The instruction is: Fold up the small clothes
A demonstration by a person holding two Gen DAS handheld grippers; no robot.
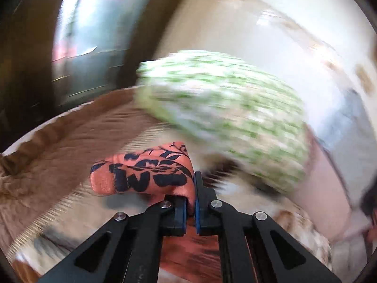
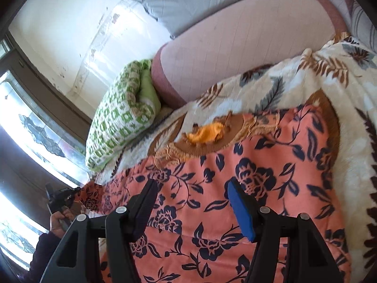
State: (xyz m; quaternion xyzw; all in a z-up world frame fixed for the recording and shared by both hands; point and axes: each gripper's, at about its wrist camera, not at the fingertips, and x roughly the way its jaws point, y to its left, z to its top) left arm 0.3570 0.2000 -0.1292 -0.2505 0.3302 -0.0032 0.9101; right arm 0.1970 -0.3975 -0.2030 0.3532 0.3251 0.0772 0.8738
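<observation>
An orange garment with dark blue flowers (image 2: 247,188) lies spread on a leaf-patterned blanket (image 2: 294,75), with a brown embroidered neckline (image 2: 212,139) at its far edge. My left gripper (image 1: 191,186) is shut on a corner of this garment (image 1: 146,174) and holds it lifted; the view is motion-blurred. In the right wrist view the left gripper (image 2: 70,194) shows at the garment's left corner. My right gripper (image 2: 192,202) is open, just above the middle of the garment, holding nothing.
A green-and-white checked pillow (image 2: 120,115) lies at the blanket's far left, also in the left wrist view (image 1: 223,118). A pink bolster (image 2: 247,47) and a grey pillow (image 2: 200,0) lie behind. A window (image 2: 35,129) is on the left.
</observation>
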